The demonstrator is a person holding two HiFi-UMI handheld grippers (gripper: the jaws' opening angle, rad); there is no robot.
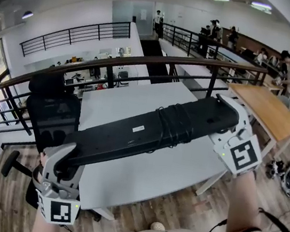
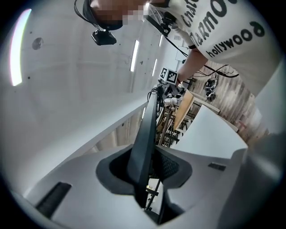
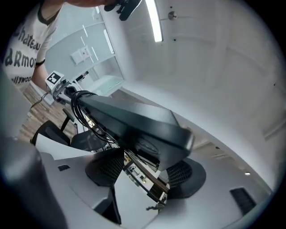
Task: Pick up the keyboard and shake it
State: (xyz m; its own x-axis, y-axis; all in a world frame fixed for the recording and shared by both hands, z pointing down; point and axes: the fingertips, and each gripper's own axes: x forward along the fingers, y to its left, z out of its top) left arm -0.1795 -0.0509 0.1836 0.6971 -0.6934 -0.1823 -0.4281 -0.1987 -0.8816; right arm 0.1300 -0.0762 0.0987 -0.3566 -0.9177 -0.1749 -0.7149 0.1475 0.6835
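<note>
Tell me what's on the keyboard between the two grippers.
A black cable wound round the keyboard, right of its middle; clearest in the head view.

A big white flat table (image 1: 141, 177) is standing on a brown wooden floor (image 1: 174, 211). A black office chair (image 1: 53, 115) is sitting by its left end, and a light wooden table (image 1: 269, 112) is standing at its right.
</note>
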